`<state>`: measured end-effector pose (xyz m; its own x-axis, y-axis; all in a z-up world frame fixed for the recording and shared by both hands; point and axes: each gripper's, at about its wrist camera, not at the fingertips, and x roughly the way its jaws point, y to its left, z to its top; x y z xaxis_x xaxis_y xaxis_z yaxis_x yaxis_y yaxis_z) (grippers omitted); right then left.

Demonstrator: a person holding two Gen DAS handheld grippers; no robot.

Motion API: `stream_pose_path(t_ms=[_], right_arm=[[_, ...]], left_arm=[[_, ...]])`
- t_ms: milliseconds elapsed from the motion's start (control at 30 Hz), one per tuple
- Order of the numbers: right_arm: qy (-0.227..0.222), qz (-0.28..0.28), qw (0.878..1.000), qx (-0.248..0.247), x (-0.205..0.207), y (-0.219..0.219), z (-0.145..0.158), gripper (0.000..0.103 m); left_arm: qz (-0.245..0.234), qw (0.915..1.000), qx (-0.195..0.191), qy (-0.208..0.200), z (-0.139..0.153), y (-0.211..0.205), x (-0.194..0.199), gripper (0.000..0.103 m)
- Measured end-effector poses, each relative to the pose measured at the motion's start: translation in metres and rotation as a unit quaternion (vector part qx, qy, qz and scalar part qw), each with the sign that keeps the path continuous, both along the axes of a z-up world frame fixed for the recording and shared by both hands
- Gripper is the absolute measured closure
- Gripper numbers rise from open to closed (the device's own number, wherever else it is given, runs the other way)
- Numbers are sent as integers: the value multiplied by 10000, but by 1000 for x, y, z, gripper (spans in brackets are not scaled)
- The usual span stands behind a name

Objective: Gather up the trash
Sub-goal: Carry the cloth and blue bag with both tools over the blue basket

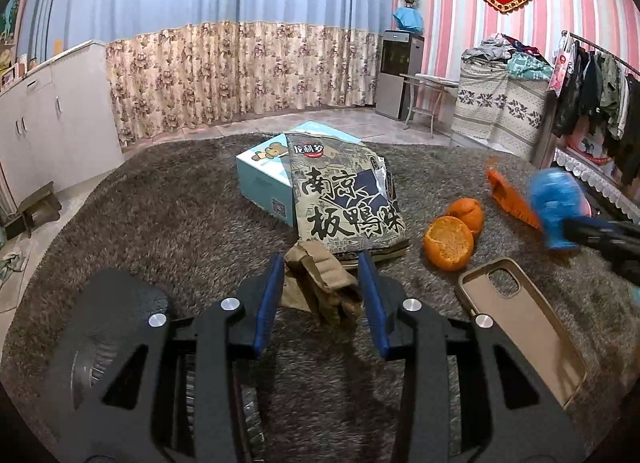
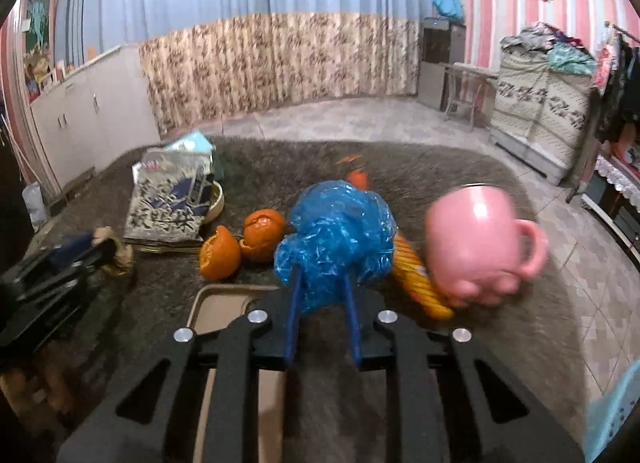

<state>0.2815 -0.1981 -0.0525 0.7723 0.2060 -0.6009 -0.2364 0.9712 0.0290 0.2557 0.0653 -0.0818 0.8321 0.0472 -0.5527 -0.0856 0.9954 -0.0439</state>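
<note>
My left gripper [image 1: 320, 263] is shut on a crumpled brown paper [image 1: 320, 291] low over the grey shaggy rug [image 1: 160, 223]. The right wrist view shows that same paper [image 2: 118, 253] at the left gripper's tips. My right gripper [image 2: 322, 275] is shut on a crumpled blue plastic bag [image 2: 340, 227], which bulges out ahead of its thin blue fingers [image 2: 294, 303]. From the left wrist the blue bag [image 1: 554, 203] appears blurred at the right. Two orange peel halves [image 1: 450, 241] lie between the grippers. An orange wrapper [image 2: 416, 279] lies beside the bag.
A printed snack bag [image 1: 344, 199] leans on a light blue box [image 1: 260, 179]. A beige phone case [image 1: 520, 319] lies near the left gripper. A pink mug [image 2: 476, 239] lies on its side at the right. Cabinets, curtains and a clothes rack ring the rug.
</note>
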Motion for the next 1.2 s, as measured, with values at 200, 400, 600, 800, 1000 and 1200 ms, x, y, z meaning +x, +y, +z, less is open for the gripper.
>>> stream_pose_path(t_ms=[200,400,600,800,1000,1200], right_arm=[[-40,-335,9994,89,-55,-46,18,83],[-194,-874,9960,-63,-120,-92,25,83],[-466,-1463,9874,384,-165,-146,34,83],[-676,-1842,9793,492,-185,-185,35,83],[-794,-2149,9732,196,-193,-221,38,83],[-811,-2720,9587,209,-211,-271,35,83]], left_arm=[[-79,9999,89,-56,2,-4,-2,66],[-255,9985,379,-295,20,-25,-19,66],[-835,9928,536,-667,54,-75,-54,66],[-1499,9849,241,-830,85,-130,-85,66],[-1962,9761,222,-903,102,-187,-98,66],[-2382,9676,76,-839,108,-248,-94,66]])
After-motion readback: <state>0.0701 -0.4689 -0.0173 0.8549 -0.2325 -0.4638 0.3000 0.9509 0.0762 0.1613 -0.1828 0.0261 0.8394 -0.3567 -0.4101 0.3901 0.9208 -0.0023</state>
